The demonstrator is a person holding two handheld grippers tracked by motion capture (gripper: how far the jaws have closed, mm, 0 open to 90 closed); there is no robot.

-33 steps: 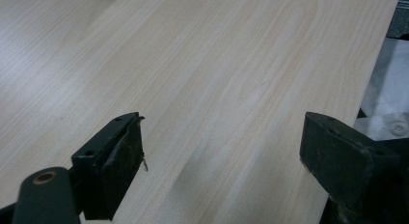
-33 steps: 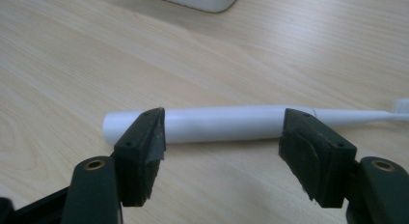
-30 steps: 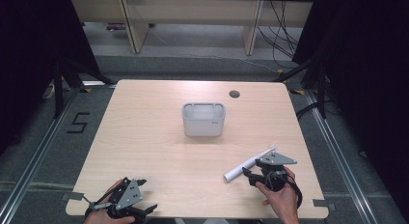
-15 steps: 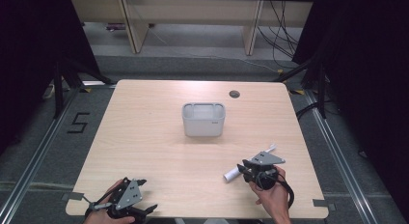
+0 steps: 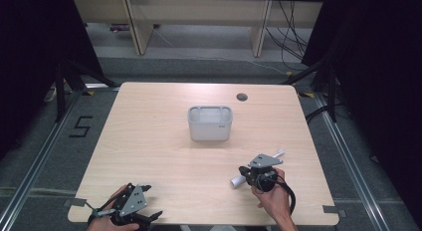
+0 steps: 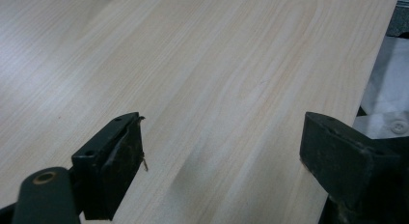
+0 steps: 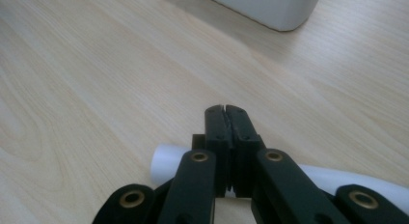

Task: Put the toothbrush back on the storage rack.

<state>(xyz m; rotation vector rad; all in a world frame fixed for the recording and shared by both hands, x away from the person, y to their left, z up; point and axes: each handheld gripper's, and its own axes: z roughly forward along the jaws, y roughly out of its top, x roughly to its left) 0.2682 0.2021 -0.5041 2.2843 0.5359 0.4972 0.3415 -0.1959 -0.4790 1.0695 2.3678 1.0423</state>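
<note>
My grippers: left gripper point(image 5: 130, 207) and right gripper point(image 5: 259, 172) both black, grey three-cornered top plates, brass-coloured rivets on linkages, black cable looping off the right. Jaws matte black, scuffed.

White tube point(image 5: 238, 180) lying flat on table point(image 5: 149, 141), near right front edge, slanted from near-left to far-right, middle hidden under right gripper point(image 5: 247, 172), open round end showing, white bin point(image 5: 210, 124) upright at table centre, well apart from tube

One wooden table point(image 5: 149, 151), one grey bin point(image 5: 210, 123), one white tube point(image 5: 238, 180), and two grippers.
</note>
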